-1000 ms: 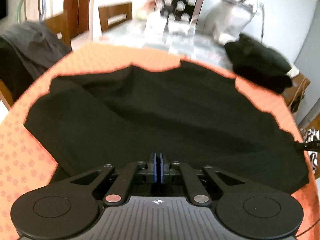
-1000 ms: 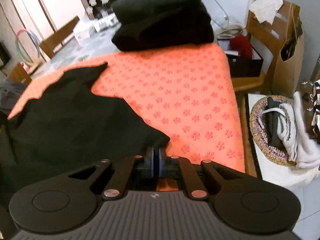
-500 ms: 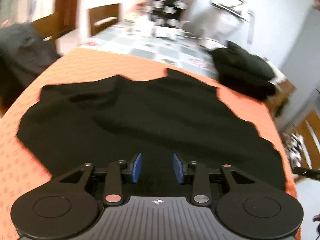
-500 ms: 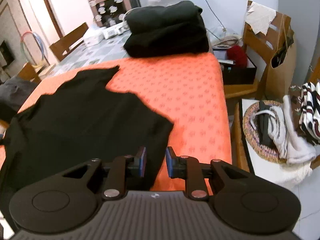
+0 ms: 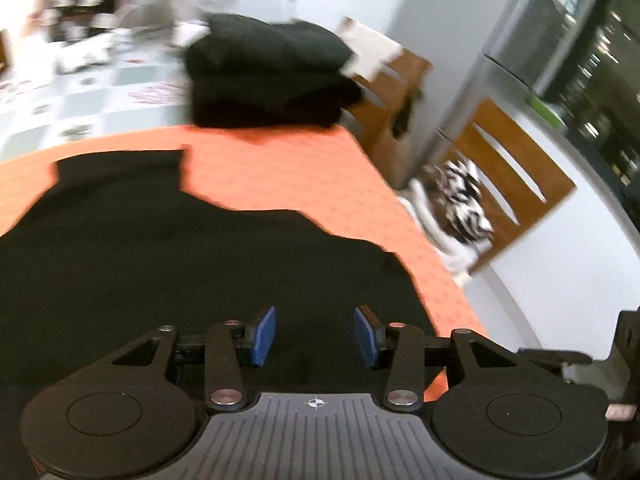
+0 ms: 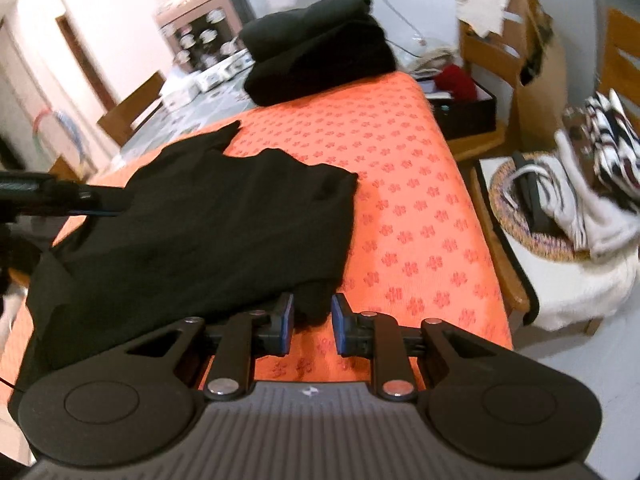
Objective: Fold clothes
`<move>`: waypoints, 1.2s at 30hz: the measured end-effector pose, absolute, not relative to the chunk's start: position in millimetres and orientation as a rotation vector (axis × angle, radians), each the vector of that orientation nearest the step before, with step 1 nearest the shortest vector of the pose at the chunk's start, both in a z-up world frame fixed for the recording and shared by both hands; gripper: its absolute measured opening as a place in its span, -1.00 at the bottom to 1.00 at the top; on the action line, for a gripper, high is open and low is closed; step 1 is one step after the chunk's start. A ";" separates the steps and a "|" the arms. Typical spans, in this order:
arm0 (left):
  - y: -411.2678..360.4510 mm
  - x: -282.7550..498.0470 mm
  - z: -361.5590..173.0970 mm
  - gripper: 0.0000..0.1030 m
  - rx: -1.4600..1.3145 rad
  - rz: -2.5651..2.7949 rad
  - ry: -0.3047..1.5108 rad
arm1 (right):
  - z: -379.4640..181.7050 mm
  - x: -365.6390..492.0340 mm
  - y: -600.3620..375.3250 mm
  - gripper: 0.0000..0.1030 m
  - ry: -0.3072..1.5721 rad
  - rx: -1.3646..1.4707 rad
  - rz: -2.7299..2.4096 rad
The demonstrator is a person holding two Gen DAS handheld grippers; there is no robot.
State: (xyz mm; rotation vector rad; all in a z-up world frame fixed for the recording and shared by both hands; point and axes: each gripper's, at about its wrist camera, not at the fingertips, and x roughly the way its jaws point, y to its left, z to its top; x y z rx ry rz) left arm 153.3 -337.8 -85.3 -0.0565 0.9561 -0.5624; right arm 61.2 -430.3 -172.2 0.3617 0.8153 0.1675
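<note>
On the orange cloth (image 6: 404, 168) a black garment (image 6: 208, 220) lies rumpled, both tools, left (image 5: 315, 336) and right (image 6: 313, 323), parted and empty.

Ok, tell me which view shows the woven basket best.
Right wrist view: the basket sits right of the table, rim and contents sharp. The left wrist view shows only blurred striped and white cloth there; no basket rim can be made out.
</note>
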 end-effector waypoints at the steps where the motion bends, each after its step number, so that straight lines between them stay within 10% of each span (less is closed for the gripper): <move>1: -347.9 159.9 -88.9 -0.09 -0.042 -0.586 0.966 | -174.0 59.6 -430.9 -0.52 0.810 0.381 0.158; 18: -477.5 210.0 -134.2 -0.32 0.213 -0.907 1.011 | -190.3 64.5 -426.8 -0.52 0.765 0.475 0.049; 21: -488.0 206.9 -139.5 -0.96 0.271 -0.918 0.997 | -192.7 66.7 -423.2 -0.52 0.769 0.473 0.047; 36: -472.2 222.6 -150.8 -0.96 0.210 -0.822 1.018 | -197.5 55.3 -414.0 -0.87 0.775 0.414 0.027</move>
